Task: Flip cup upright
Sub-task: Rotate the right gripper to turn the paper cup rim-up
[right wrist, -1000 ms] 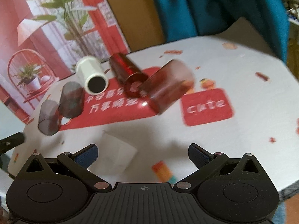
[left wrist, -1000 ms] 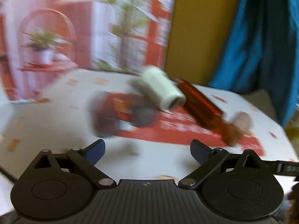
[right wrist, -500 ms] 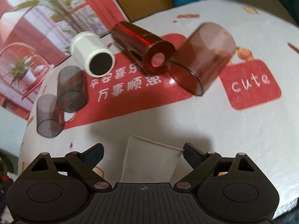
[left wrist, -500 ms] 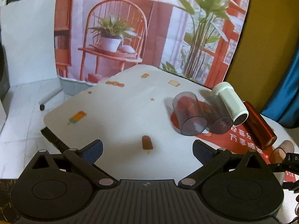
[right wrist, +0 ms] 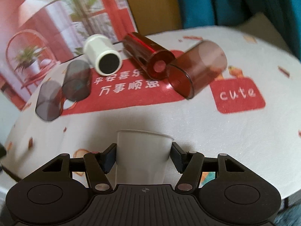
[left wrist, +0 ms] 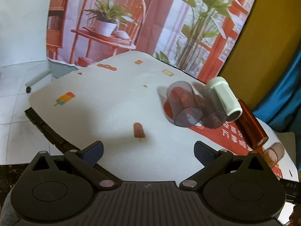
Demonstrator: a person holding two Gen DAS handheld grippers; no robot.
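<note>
In the right wrist view my right gripper [right wrist: 143, 158] is shut on a white paper cup [right wrist: 141, 150] lying on its side at the near edge of the table, its rim pointing away. Farther back several cups lie on their sides: a brown clear cup [right wrist: 197, 69], a red tube cup [right wrist: 148, 56], a white cup [right wrist: 102, 57] and two smoky grey cups [right wrist: 77, 81]. In the left wrist view my left gripper [left wrist: 148, 150] is open and empty above the table's left part, well short of the grey cups [left wrist: 183, 103] and the white cup [left wrist: 224, 98].
The round table has a white cloth [right wrist: 207, 131] with red printed patches [right wrist: 240, 96]. A printed backdrop [left wrist: 150, 18] stands behind it, with a yellow wall and a blue curtain [left wrist: 282, 86] to the right. White floor tiles [left wrist: 15, 86] lie beyond the table's left edge.
My right gripper moved forward and down and closed on the white paper cup. My left gripper swung left and settled, staying open.
</note>
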